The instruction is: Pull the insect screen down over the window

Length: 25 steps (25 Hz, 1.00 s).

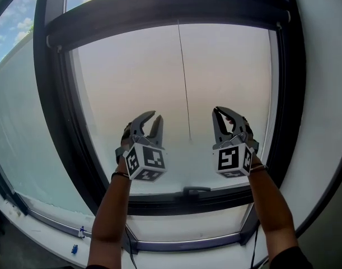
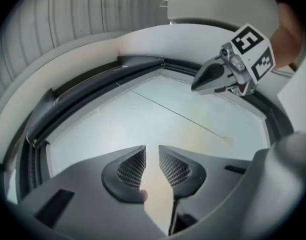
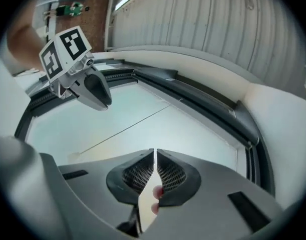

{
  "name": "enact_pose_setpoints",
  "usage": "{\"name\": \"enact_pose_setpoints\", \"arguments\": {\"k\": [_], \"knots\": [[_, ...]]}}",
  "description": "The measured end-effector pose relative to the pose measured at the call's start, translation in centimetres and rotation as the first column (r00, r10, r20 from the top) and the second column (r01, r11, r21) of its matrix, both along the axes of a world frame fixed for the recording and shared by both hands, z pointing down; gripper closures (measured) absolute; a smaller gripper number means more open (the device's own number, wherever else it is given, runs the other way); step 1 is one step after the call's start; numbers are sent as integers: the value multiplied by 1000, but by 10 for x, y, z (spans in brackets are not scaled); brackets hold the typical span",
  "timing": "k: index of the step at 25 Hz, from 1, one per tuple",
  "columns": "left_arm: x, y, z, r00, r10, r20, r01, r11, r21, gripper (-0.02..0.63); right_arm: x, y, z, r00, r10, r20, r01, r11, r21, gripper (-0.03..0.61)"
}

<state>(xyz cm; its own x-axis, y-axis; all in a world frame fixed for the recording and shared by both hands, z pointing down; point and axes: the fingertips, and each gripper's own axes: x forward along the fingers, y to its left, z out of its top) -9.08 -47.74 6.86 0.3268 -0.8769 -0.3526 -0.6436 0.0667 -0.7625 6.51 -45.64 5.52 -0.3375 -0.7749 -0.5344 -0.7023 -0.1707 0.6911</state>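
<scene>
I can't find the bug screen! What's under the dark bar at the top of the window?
Only pale glass and a thin cord hanging down from the bar. Nothing else shows there; whatever the bar holds inside is covered.

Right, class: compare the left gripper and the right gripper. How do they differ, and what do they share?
On the left gripper the jaws stand slightly apart; on the right gripper they meet at the tips. In the head view the left gripper is to the left of the hanging cord, and the right gripper is to the right of it. Both are empty and raised in front of the window pane.
</scene>
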Motion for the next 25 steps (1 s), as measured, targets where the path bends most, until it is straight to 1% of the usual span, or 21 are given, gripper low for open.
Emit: {"name": "enact_pose_setpoints", "arguments": {"k": [1,2,4,6,9,10,12,14,16,19,20,21,23,25], "knots": [[-2,0,-14,999,-28,20,27,999,29,539,0,0,-12,999,25,-38,-24,999,25,574],[-4,1,-28,998,-58,40,56,997,56,535,-1,0,-25,996,51,-73,-47,998,50,574],[-11,5,-57,990,-120,79,112,988,105,506,-4,1,-50,985,102,-137,-88,991,99,571],[-17,8,-86,978,-176,114,158,976,148,486,-9,3,-73,968,149,-203,-121,982,143,536],[-22,11,-129,957,-245,156,211,956,204,424,-15,4,-108,921,231,-313,-173,964,203,456],[-24,11,-141,948,-268,169,228,948,222,404,-17,4,-120,901,265,-344,-197,955,220,442],[-29,10,-162,927,-318,197,267,931,249,388,-17,2,-141,858,332,-391,-250,936,247,421],[-35,7,-180,904,-367,220,307,914,264,379,-14,-2,-162,824,386,-415,-297,918,265,413],[-42,3,-199,878,-419,232,350,892,286,374,-12,-4,-184,798,429,-424,-331,899,286,405],[-46,4,-224,827,-507,242,408,838,361,373,-17,-5,-207,765,474,-437,-361,877,319,396],[-47,4,-230,813,-529,245,425,825,373,373,-19,-5,-212,756,483,-443,-367,872,323,393],[-48,3,-234,804,-541,246,438,819,370,373,-21,-5,-216,749,489,-448,-374,869,324,392],[-53,-4,-244,801,-549,239,458,819,346,372,-25,-7,-224,740,496,-454,-388,866,314,387],[-59,-12,-251,787,-565,248,481,814,327,366,-27,-12,-230,734,499,-461,-402,866,297,385]]}}
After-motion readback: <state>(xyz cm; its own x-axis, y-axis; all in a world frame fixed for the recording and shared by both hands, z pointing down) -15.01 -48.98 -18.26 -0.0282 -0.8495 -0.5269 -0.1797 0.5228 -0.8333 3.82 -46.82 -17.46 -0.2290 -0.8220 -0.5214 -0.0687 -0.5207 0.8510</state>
